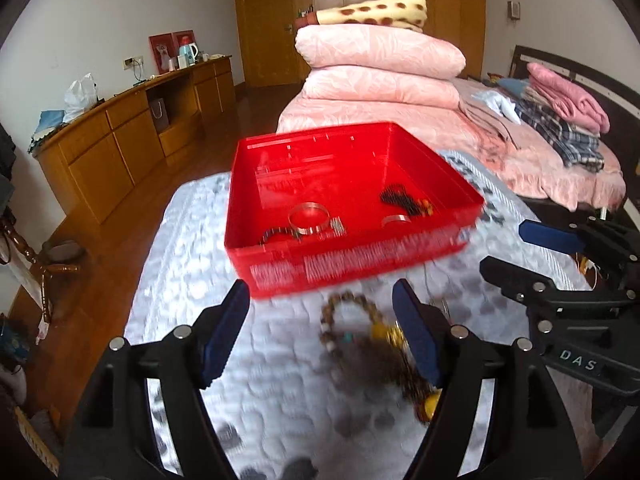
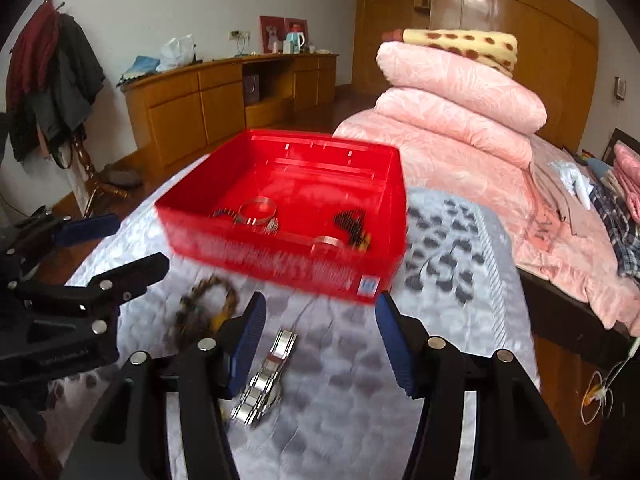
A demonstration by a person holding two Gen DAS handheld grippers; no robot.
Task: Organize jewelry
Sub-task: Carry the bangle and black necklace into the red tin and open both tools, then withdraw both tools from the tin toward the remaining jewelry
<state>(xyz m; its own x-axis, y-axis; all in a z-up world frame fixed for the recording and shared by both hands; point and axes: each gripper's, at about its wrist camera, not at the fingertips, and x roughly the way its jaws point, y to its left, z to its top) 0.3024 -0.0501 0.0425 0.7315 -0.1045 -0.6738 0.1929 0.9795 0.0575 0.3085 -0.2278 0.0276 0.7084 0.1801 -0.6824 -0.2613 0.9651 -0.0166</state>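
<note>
A red plastic box stands on a grey quilted table top. In it lie a silver bangle, a black bead string and a second silver ring. A brown bead bracelet lies on the cloth between my left gripper's open fingers. My left gripper is open just above it. A silver metal watch band lies by my open right gripper, close to its left finger.
A bed with pink quilts stands behind the table. A long wooden cabinet lines the wall at the left. A coat rack stands at the far left. Wooden floor lies left of the table.
</note>
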